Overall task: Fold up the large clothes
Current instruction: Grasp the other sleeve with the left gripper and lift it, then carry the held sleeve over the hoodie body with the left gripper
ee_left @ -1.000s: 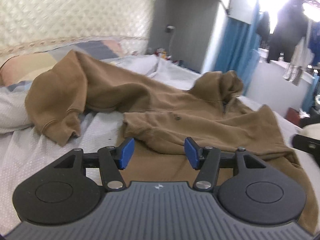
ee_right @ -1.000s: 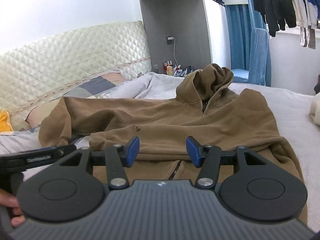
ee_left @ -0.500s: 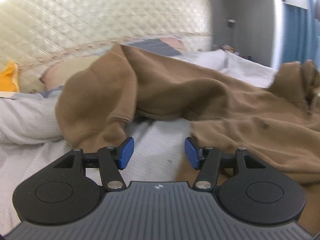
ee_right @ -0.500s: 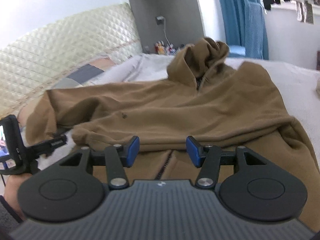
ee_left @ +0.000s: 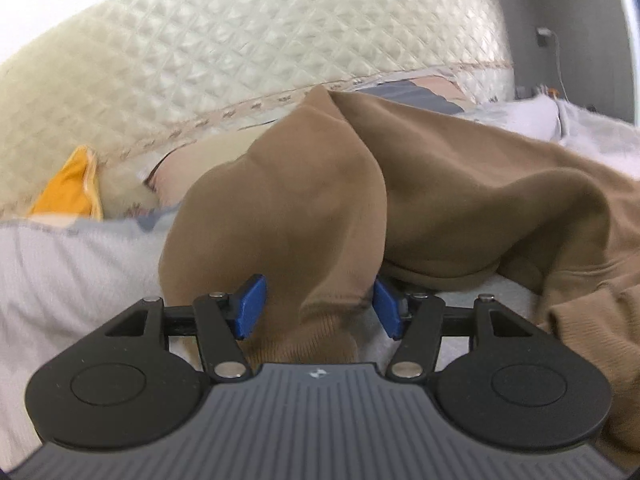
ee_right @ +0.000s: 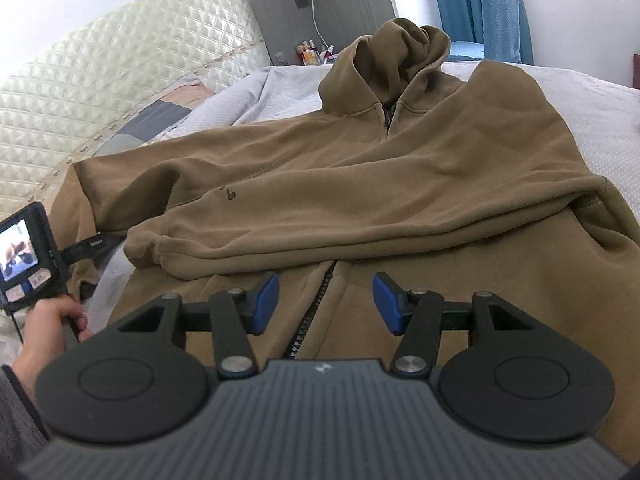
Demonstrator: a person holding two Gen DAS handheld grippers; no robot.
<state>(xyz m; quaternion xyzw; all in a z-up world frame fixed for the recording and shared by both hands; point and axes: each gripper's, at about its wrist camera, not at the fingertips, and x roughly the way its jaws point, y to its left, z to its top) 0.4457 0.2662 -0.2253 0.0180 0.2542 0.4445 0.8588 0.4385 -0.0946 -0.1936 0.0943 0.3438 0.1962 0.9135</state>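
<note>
1. Quilted cream headboard behind the bed, left wrist view: your left tongs stand part open astride the ribbed sleeve cuff of the brown hoodie. Whether the blue pads press on the cuff cannot be told.
2. Right wrist view: hoodie lies spread on the bed, one sleeve folded across its chest. Your right tongs hover part open over the zipper, empty. Your left hand grips the other tool's handle.

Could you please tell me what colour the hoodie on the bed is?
Plain brown hoodie, seen best in the right wrist view.
</note>
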